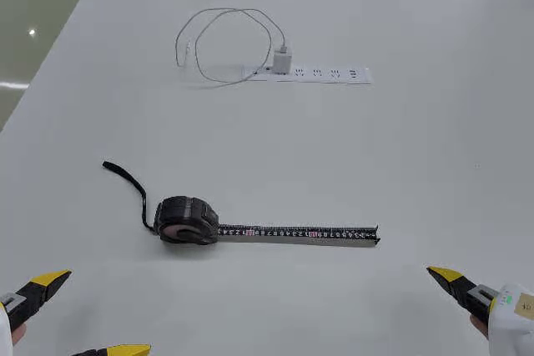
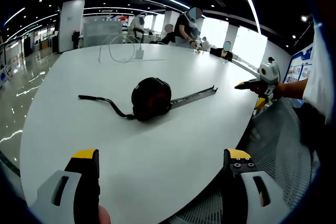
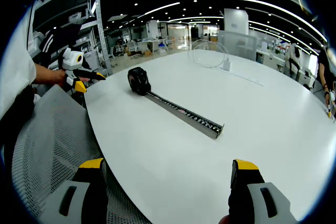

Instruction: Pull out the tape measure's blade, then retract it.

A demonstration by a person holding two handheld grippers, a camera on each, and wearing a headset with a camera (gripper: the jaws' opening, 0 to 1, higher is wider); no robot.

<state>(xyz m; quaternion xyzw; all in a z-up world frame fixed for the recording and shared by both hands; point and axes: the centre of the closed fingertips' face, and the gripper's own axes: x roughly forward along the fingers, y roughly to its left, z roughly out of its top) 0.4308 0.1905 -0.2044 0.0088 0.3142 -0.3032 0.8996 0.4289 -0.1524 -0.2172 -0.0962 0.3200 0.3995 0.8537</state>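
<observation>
A black tape measure (image 1: pixel 187 221) lies on the white table (image 1: pixel 334 147), its blade (image 1: pixel 297 233) drawn out to the right and flat on the surface, ending in a hook. A black wrist strap (image 1: pixel 127 183) trails off to its left. In the left gripper view the case (image 2: pixel 151 97) sits ahead of my left gripper (image 2: pixel 160 162), which is open and holds nothing. My right gripper (image 3: pixel 167 172) is open too, with the blade's hook end (image 3: pixel 216 129) ahead of it. Both grippers hover at the table's near edge, left (image 1: pixel 79 314) and right (image 1: pixel 450 281).
A white power strip (image 1: pixel 310 73) with a charger plugged in and a looped white cable (image 1: pixel 225 43) lies at the far middle of the table. Several people sit at the table's far side in the left gripper view.
</observation>
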